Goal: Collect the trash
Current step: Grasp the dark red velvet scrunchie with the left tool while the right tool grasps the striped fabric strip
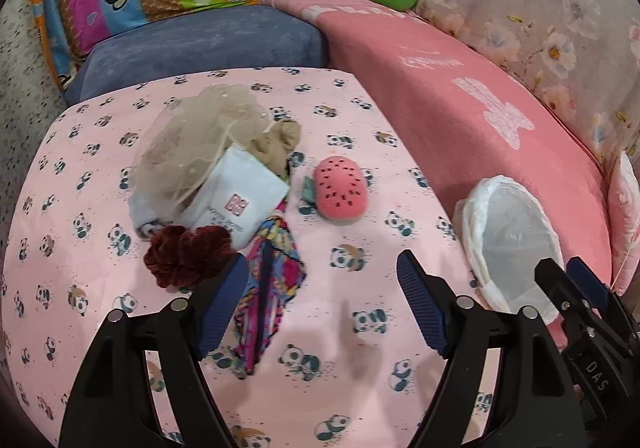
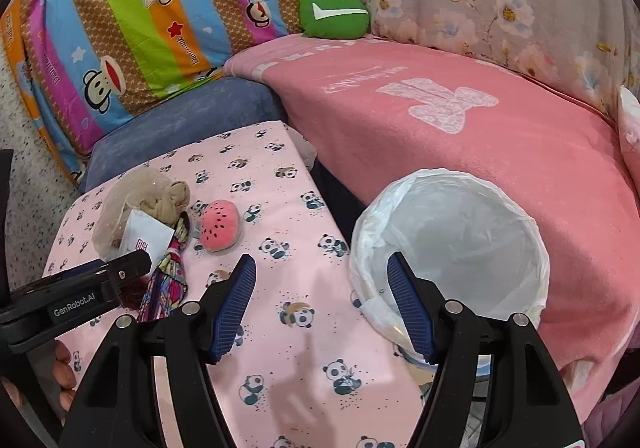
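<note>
Left wrist view showed the left tongs (image 1: 320, 280) spread wide and empty above the panda-print pink tabletop (image 1: 96, 175), near the white paper packet (image 1: 240, 199); the right tongs (image 2: 320, 288), equally wide and empty, hovered beside the white-lined round bin (image 2: 452, 244), probably ready to receive trash.

A pink panda-print table (image 1: 100, 175) carries beige netting (image 1: 192, 135), a white packet (image 1: 240, 199), a watermelon toy (image 1: 340, 187) and a maroon scrunchie (image 1: 184, 252).

"GenRobot.AI" on the left gripper (image 2: 86, 280); "Paul Frank" on the striped monkey-print quilt (image 2: 132, 19).
</note>
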`<action>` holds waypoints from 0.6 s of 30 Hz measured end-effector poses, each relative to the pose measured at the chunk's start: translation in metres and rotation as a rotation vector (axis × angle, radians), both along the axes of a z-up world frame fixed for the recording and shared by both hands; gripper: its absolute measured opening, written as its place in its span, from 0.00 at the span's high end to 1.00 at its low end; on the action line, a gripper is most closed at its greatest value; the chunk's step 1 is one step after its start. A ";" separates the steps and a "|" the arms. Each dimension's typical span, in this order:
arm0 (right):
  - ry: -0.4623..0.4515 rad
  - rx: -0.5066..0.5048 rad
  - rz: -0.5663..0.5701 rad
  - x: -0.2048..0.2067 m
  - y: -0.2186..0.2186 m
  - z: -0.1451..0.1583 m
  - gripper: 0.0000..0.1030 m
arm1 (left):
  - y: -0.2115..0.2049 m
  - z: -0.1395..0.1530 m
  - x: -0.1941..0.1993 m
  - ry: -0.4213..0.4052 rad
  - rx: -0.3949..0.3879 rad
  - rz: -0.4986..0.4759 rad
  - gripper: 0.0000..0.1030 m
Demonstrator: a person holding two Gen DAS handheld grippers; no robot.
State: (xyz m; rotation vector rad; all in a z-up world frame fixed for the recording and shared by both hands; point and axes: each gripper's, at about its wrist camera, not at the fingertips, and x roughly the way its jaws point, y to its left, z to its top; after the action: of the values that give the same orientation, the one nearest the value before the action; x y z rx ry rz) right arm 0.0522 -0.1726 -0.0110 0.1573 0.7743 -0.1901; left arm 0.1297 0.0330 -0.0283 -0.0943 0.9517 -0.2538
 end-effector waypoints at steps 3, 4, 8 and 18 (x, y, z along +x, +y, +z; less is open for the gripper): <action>0.011 0.000 0.032 0.007 0.016 -0.003 0.36 | 0.023 -0.010 0.003 0.007 0.019 0.036 0.29; 0.015 0.000 0.043 0.010 0.021 -0.004 0.36 | 0.031 -0.014 0.004 0.012 0.026 0.050 0.29; 0.035 0.012 0.088 0.022 0.043 -0.012 0.36 | 0.064 -0.029 0.010 0.033 0.040 0.098 0.29; 0.117 0.057 0.193 0.064 0.100 -0.048 0.36 | 0.108 -0.062 0.029 0.087 0.032 0.152 0.33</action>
State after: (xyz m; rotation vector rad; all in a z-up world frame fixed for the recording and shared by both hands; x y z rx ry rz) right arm 0.1157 -0.0729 -0.0591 0.1250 0.9067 0.0063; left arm 0.1585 0.1413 -0.0899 -0.1489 1.0291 -0.0947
